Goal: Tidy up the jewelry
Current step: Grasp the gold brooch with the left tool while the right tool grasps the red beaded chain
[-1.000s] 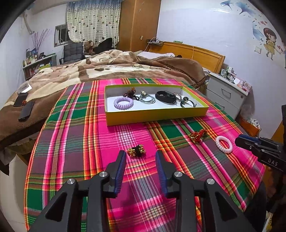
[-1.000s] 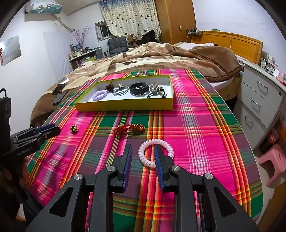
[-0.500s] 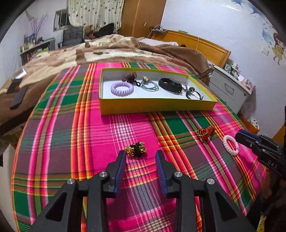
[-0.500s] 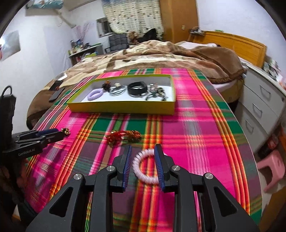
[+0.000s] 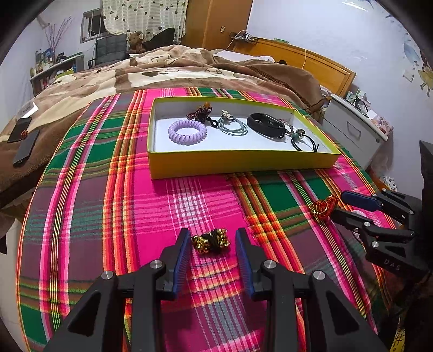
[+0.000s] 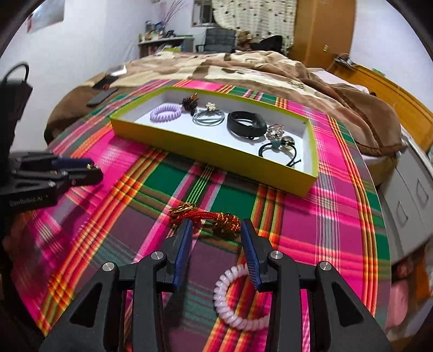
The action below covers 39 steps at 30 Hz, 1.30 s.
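A brown patterned blanket (image 5: 167,70) is spread over the bed, and everything else is placed relative to it. On its left edge two dark phones (image 5: 23,140) are laid side by side, with a white card (image 5: 28,109) just beyond them. Behind the blanket a wooden headboard (image 5: 311,63) is seen, and to its right a white drawer unit (image 5: 354,127). Beyond the blanket a dark chair (image 5: 111,50), a patterned curtain (image 5: 143,15) and a cluttered shelf (image 5: 54,67) are set against the far wall.
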### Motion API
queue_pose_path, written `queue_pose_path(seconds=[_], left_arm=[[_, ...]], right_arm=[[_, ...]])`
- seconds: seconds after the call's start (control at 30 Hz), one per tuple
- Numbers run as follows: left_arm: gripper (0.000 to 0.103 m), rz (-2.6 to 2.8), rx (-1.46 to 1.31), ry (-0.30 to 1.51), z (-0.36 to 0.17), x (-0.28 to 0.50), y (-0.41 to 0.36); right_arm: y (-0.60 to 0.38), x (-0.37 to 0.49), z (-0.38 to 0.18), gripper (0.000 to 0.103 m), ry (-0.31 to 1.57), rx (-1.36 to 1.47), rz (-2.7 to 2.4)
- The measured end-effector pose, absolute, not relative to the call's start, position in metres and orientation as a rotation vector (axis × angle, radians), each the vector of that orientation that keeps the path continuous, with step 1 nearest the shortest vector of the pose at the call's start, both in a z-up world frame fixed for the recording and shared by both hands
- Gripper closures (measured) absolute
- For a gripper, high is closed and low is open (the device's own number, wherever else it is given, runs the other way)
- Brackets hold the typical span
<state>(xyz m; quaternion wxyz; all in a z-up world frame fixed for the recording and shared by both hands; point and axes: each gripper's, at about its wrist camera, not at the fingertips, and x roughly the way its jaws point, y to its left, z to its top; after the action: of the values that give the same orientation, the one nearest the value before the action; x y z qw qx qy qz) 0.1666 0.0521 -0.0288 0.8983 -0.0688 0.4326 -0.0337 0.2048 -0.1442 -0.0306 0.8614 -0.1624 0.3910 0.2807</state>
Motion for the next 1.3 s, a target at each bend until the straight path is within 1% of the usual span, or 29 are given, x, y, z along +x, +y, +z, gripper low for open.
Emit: queue_pose_path(seconds=[0.33,0.4,0.43,0.47,0.63,0.67,0.7,0.93,1.0,1.3], left_arm=[[0.069,-0.075,-0.139,0.894,-0.029,0.173,0.052],[0.069,-0.074,-0.139,0.894,-0.029,0.173,0.052],[0.069,-0.073,-0.137,0.894,-0.029,0.173,0.052],[0.069,-0.072,-0.135,0.894,-0.029,0.173,0.051],[0.069,-0.066,-0.118,0.895,-0.03,0.174,0.049],[0.071,-0.066,-0.118,0.895,-0.03,0.174,0.048],[0.077,-0.067,-0.119,0.895,-0.03,0.174,0.048],[0.08,-0.085,-0.093,0.89,-0.029,0.169,0.042],[0.083,-0.09,-0.085,0.883,-0.027,0.167,0.04],[0.084,-0.138,-0.097,0.814,-0.012,0.144,0.033]], right_arm=[[-0.136,0.214,-0.035,0.066,0.812,-0.441,0.643],[-0.135,0.214,-0.035,0.082,0.814,-0.439,0.652],[-0.134,0.213,-0.036,0.085,0.814,-0.443,0.651],[-0.134,0.212,-0.036,0.086,0.812,-0.445,0.649],[-0.135,0.205,-0.034,0.087,0.808,-0.439,0.644],[-0.136,0.204,-0.034,0.087,0.809,-0.436,0.644],[-0.137,0.202,-0.033,0.087,0.81,-0.431,0.643],[-0.149,0.189,-0.026,0.087,0.814,-0.348,0.63],[-0.157,0.187,-0.021,0.087,0.825,-0.282,0.635],[-0.168,0.179,-0.012,0.087,0.814,-0.207,0.597]])
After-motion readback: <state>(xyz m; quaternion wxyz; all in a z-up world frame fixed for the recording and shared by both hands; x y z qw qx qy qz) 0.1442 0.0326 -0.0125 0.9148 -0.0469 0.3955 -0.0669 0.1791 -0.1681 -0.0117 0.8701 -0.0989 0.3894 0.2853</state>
